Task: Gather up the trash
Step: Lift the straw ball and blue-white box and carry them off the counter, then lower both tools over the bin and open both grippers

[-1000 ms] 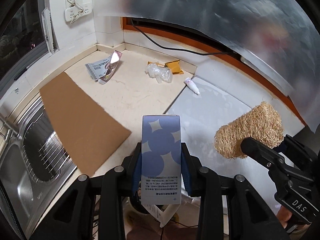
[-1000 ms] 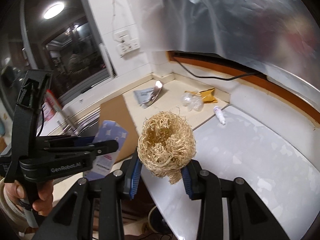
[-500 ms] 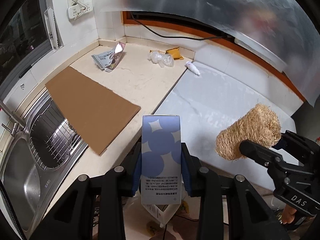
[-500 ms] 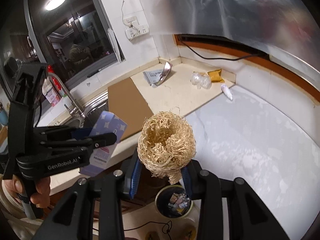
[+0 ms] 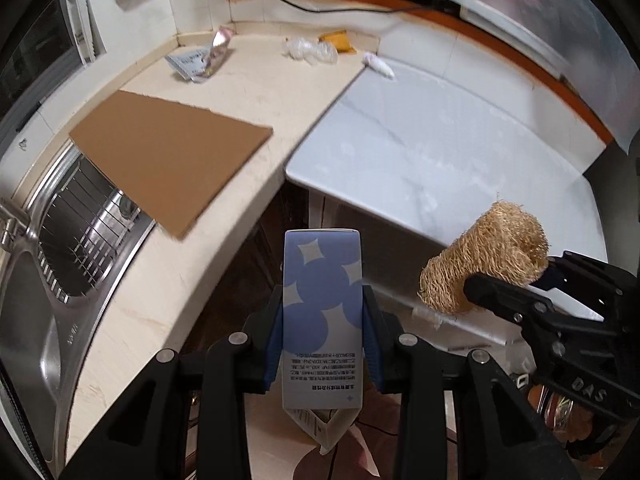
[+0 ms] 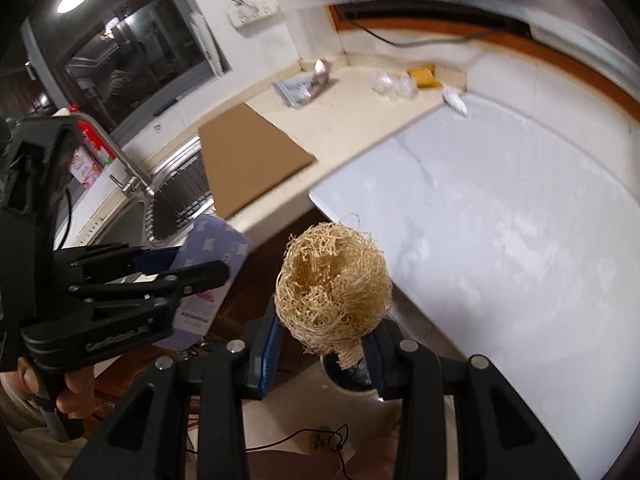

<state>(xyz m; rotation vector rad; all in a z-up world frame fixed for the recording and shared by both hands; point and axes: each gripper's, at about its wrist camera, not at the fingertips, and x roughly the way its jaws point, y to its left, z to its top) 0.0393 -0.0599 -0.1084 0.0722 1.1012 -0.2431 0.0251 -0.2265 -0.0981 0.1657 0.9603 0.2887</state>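
My left gripper (image 5: 322, 320) is shut on a blue and white paper box (image 5: 322, 312), held in the air off the counter's front edge; the box also shows in the right wrist view (image 6: 212, 264). My right gripper (image 6: 324, 340) is shut on a tan loofah sponge (image 6: 334, 284), also seen in the left wrist view (image 5: 480, 256). A round bin (image 6: 352, 376) on the floor shows partly under the loofah. Left on the beige counter: a silver wrapper (image 5: 204, 60), clear plastic (image 5: 310, 50), a yellow packet (image 5: 338, 40), a small white tube (image 5: 378, 66).
A brown cardboard sheet (image 5: 168, 156) lies on the counter (image 5: 132, 312) beside the steel sink (image 5: 48, 264) with a wire rack. A white marble-look top (image 5: 440, 148) fills the right. A faucet (image 6: 120, 160) stands at the sink. A cable runs along the back wall.
Both grippers have pulled back from the counter with the box and the loofah still held. The counter looks farther away and the floor bin has come into the right wrist view.
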